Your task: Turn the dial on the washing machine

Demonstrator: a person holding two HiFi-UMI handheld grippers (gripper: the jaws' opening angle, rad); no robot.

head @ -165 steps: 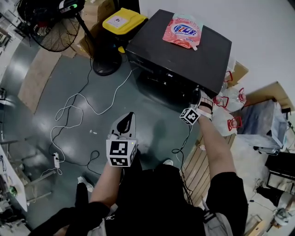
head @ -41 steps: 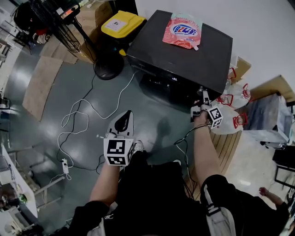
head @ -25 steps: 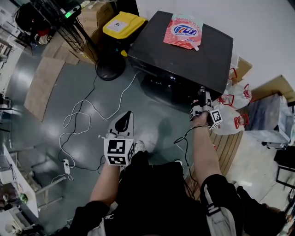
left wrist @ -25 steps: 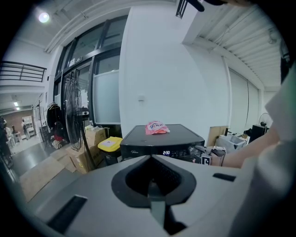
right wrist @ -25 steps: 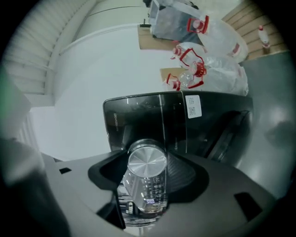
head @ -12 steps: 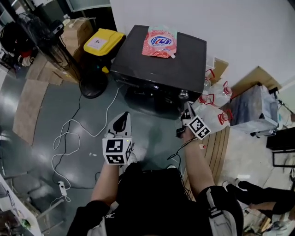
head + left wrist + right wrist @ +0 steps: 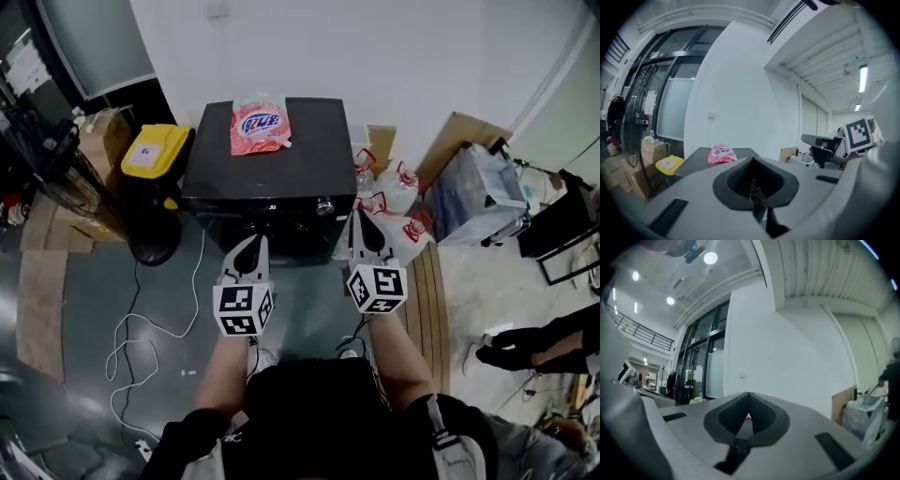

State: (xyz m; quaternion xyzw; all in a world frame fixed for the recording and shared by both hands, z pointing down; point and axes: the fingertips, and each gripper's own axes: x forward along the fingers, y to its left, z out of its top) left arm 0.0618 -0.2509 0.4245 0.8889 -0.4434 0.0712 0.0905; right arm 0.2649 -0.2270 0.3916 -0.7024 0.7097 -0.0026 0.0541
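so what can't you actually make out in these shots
- Dial setting: too small in the head view to read any marks, and neither gripper view shows the dial.
- Washing machine front panel: dark and steeply foreshortened in the head view.
- Pouch print: too small in the head view and the left gripper view.

The person wears a black top (image 7: 314, 412) with sleeves that end above bare forearms. Pale grey cloth (image 7: 452, 461) at the lower right is crossed by a black strap (image 7: 433, 437). The left gripper (image 7: 259, 241) and right gripper (image 7: 355, 216) have pale grey tapering shells, each with a dark teardrop hollow. The left cube (image 7: 244, 309) and right cube (image 7: 377, 287) are white with black square markers. In the gripper views, the jaws are grey around a black ribbed recess.
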